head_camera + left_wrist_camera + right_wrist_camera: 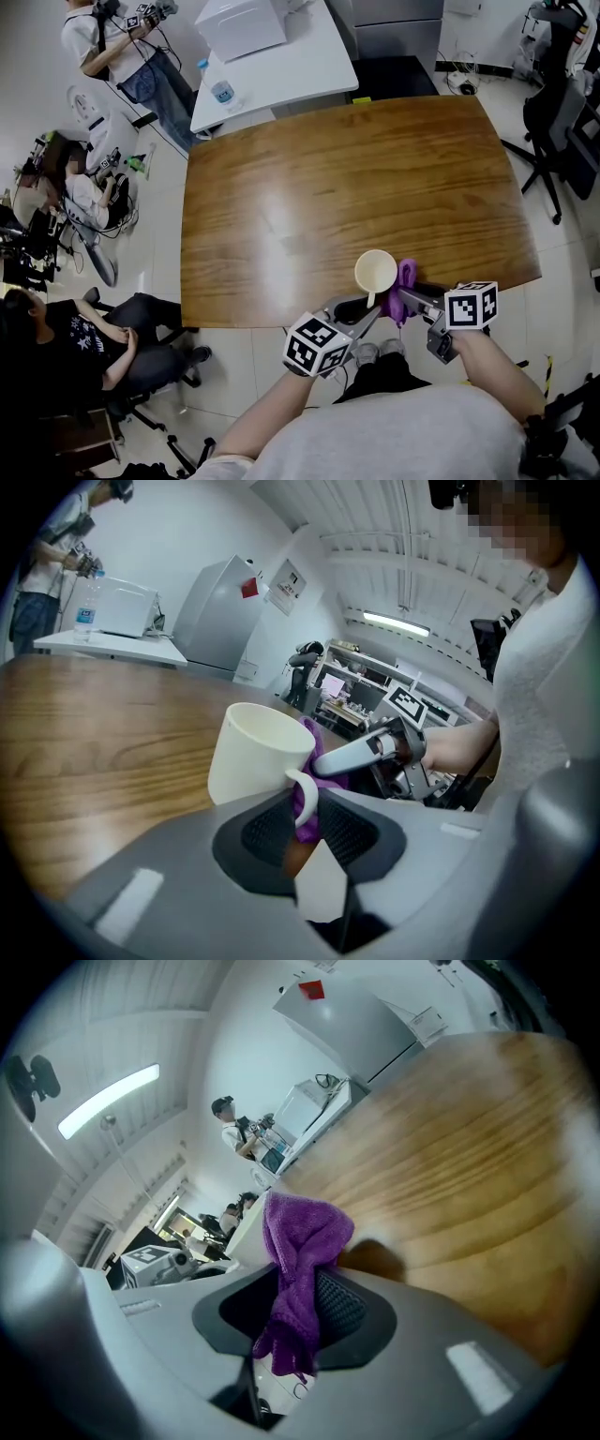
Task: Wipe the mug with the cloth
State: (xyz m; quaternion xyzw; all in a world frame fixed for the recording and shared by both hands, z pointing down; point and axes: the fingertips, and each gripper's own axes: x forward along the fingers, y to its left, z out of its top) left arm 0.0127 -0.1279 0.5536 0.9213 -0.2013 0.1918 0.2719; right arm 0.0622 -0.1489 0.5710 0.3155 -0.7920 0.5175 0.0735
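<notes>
Left claw gripping mug handle, right claw clamping purple cloth

No legible text, label, brand, number or sign on anything in any view

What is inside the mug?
Nothing shows inside the mug, only its pale inner wall; the nearest side is hidden by the rim. The cloth is outside, beside it.
</notes>
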